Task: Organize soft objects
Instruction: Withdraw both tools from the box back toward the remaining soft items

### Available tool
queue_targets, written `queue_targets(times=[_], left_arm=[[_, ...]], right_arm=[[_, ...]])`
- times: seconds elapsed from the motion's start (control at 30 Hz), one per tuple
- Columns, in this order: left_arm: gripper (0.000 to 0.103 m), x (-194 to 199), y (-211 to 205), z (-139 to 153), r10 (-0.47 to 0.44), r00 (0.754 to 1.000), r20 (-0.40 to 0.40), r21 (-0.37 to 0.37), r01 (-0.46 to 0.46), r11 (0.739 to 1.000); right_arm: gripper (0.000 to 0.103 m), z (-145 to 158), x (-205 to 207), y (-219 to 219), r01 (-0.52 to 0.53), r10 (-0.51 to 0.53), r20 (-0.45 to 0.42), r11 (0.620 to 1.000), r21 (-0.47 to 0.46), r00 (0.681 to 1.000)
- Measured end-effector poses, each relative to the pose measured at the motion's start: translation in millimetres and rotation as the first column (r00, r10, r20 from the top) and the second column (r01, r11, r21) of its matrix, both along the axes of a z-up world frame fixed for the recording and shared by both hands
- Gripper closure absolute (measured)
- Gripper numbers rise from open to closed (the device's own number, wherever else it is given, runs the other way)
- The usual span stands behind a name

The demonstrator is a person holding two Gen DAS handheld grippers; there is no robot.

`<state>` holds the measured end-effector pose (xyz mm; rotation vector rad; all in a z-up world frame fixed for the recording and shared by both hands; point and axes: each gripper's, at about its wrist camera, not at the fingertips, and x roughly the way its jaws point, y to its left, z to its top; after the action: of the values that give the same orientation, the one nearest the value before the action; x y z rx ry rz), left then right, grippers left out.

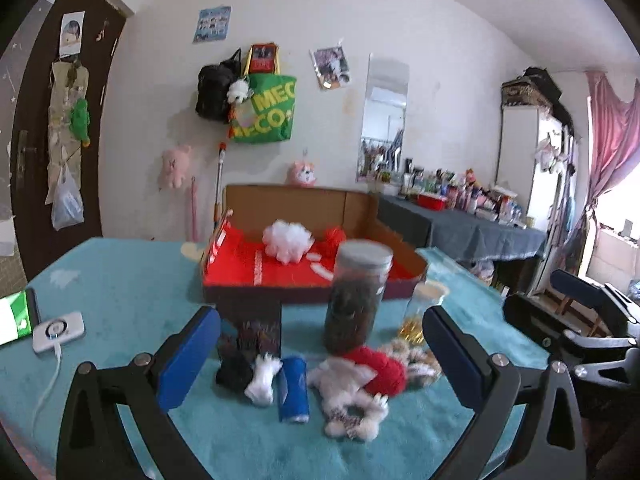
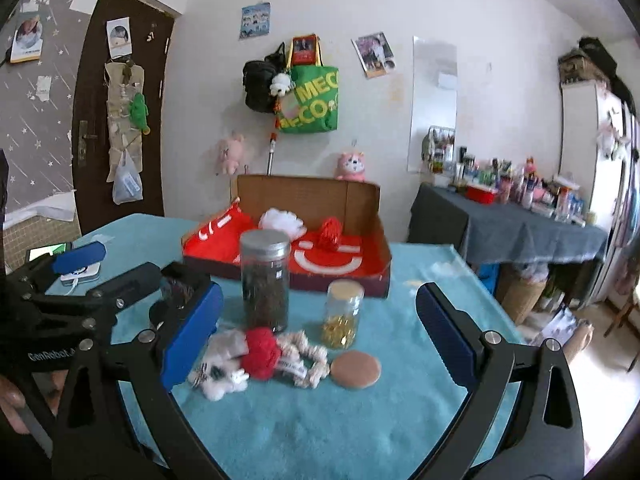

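A pile of soft things lies on the teal cloth: a red knitted ball, white rope toys, a blue roll, a white tuft and a black tuft. Behind stands an open cardboard box with a red lining, holding a white pompom and a red soft object. My left gripper is open above the pile. My right gripper is open above the pile too. The left gripper also shows at the left of the right wrist view.
A tall dark-filled jar and a small jar of yellow capsules stand between pile and box. A round brown pad lies on the cloth. A phone and a white charger lie at the left. A cluttered side table stands at the right.
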<state>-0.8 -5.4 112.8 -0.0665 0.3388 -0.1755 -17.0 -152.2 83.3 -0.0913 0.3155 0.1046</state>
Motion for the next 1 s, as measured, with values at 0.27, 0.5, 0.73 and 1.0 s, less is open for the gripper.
queue_targets(times=[0.27,0.5,0.73,1.0], left_arm=[[0.0,11.8,-1.5,-42.0,0.019,0.995,-0.097,0.029,-0.016,0.999],[0.0,19.5,-3.6,-69.3,0.032,0.987,-0.157,0.053,-0.024,0.998],[0.0,28.1,1.3,-80.8,0.044,0.979,-0.2,0.05,-0.034,0.998],[0.0,32.4,7.8,-83.3,0.041,0.974,-0.222,0.041,-0.033,0.999]], right_arm=[[0.004,-51.4,12.8,-12.5,0.067,-0.067,-0.086,0.998,0.002,0.994],[0.004,-81.4,24.6,-17.9,0.083,-0.077,-0.165,0.996,0.03,0.983],[0.004,-95.0,30.9,-19.8,0.089,-0.08,-0.203,0.995,0.034,0.976],[0.004,-97.9,37.7,-20.3,0.085,-0.072,-0.23,0.995,0.046,0.97]])
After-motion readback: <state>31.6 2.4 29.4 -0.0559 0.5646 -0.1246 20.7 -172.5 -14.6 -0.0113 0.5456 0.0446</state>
